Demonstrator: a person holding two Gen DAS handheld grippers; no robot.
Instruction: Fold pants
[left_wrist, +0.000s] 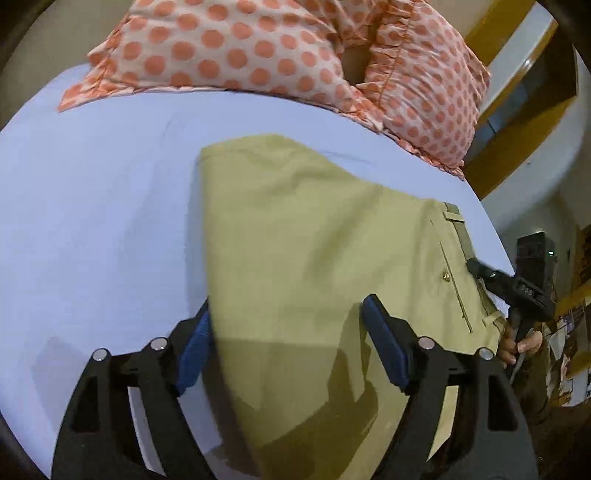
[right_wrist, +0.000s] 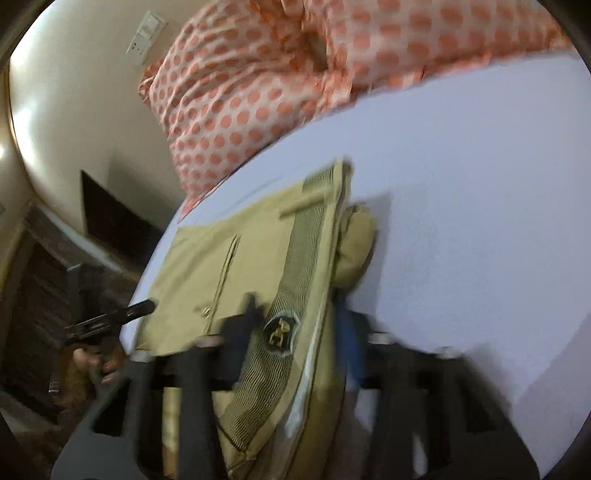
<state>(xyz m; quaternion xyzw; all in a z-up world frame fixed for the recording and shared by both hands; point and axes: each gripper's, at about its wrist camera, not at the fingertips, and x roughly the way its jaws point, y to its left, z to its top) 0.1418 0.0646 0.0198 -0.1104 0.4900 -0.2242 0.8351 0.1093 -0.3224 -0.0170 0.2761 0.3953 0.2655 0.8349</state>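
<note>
1. Position of the work. The pants (left_wrist: 314, 258) lie on the bed (left_wrist: 92, 221), on a pale blue sheet, already doubled into a compact tan panel. The waistband (right_wrist: 303, 266) forms 1 end, with a belt loop, a back pocket slit and a small button visible near it. The opposite end is a clean folded edge toward the pillows.

2. Left gripper (left_wrist: 284, 332). The jaws stand wide apart over the near long edge of the panel. The left blue pad sits at the cloth's left border, the right pad over the cloth. Nothing is pinched between them: released.

3. Right gripper (right_wrist: 295, 328). This view is motion-blurred. The fingers straddle the waistband at the woven label. They appear spread, with the cloth between them, but whether they are clamping it cannot be told. In the left wrist view a dark finger tip touches the waistband edge.

4. Step in hand. Judged from the layout, a lengthwise fold and at least 1 crosswise fold are done; a final fold or a smoothing pass remains.

5. Next move. It calls for both grippers to pinch matching corners of 1 end through all layers, then carry that end over evenly so the stack does not shear.

6. Surroundings. 2 pillows (left_wrist: 229, 48) in orange polka-dot covers lie at the head of the bed. A cream wall with a switch plate (right_wrist: 146, 31) and yellow wooden trim lie beyond.
</note>
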